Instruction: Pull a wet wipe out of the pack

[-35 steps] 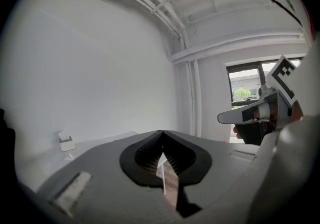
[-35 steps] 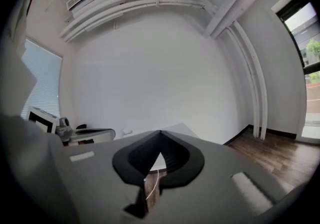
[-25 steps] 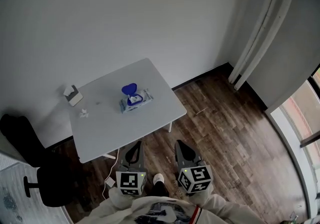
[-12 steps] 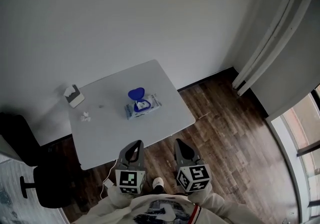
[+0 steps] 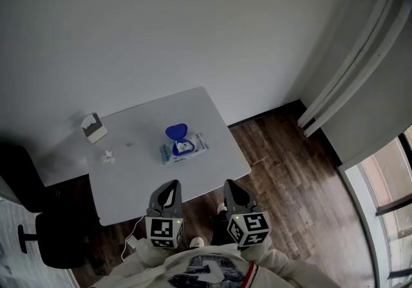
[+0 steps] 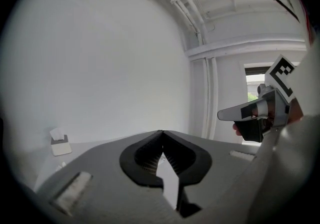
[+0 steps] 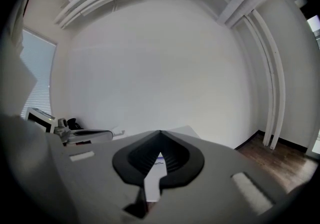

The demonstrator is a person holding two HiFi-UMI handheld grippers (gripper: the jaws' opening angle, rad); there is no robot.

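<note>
While both grippers are hovering at the near edge of the white table [image 5: 135,180], the task is looking barely begun. The wet wipe pack [image 5: 187,149] is lying near the table's middle with its blue lid [image 5: 176,131] flipped open, well apart from either tool. The left gripper [image 5: 172,184] and the right gripper [image 5: 229,184] are each keeping their jaws pressed together on nothing. Reaching the pack, pinching a wipe and drawing it out are all waiting to be done. The head view is showing the pack, a tissue box [image 5: 94,127] and a crumpled scrap [image 5: 107,158]. The left gripper view is hiding the pack behind its jaws, and the right gripper view is giving only a pale sliver, probably the pack
</note>
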